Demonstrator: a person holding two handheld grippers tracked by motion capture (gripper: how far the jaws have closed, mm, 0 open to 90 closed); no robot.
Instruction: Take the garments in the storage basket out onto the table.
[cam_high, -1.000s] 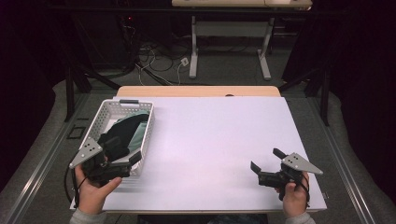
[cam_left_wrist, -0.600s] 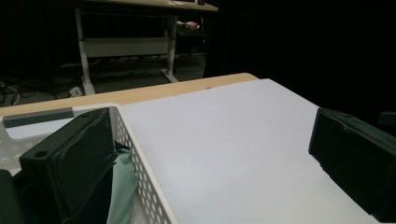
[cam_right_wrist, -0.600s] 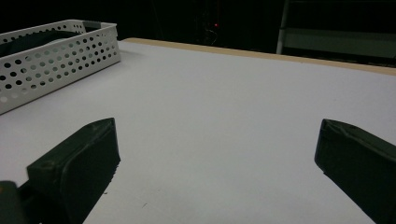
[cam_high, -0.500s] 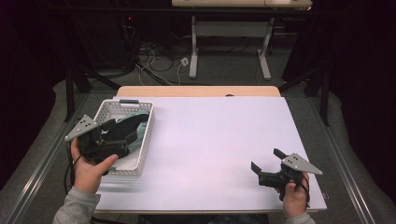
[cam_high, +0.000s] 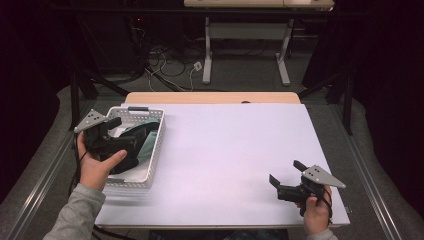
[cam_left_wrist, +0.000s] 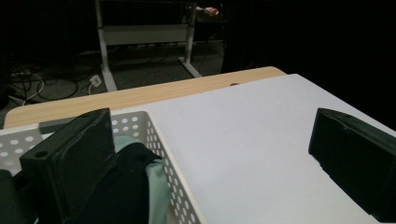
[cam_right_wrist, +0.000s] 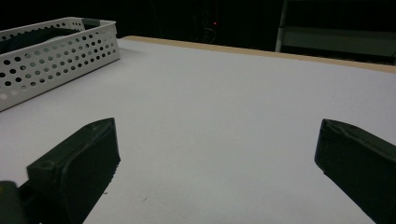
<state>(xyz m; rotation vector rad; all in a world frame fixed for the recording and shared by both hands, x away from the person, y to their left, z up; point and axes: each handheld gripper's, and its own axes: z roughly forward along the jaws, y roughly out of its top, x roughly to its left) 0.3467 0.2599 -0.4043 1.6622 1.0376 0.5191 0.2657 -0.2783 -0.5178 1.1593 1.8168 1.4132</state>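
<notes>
A white perforated basket (cam_high: 156, 146) sits at the table's left and holds dark cloth (cam_high: 131, 162) and mint green cloth (cam_high: 148, 149). My left gripper (cam_high: 122, 136) hovers over the basket's left part, jaws wide open and empty. In the left gripper view its jaws straddle the basket's right wall (cam_left_wrist: 161, 149), with green cloth (cam_left_wrist: 158, 179) and black cloth (cam_left_wrist: 126, 191) below the left jaw. My right gripper (cam_high: 286, 172) rests low near the front right of the white table top (cam_high: 235, 145), open with nothing between its fingers (cam_right_wrist: 79, 163).
The basket (cam_right_wrist: 56, 51) lies far off to the left in the right gripper view. A wooden strip (cam_high: 210, 97) runs along the table's far edge. Beyond it are cables (cam_high: 165, 65) and white table legs (cam_high: 207, 50) on a dark floor.
My left gripper has moved from the basket's front corner forward and up over the basket. The right gripper has stayed where it was.
</notes>
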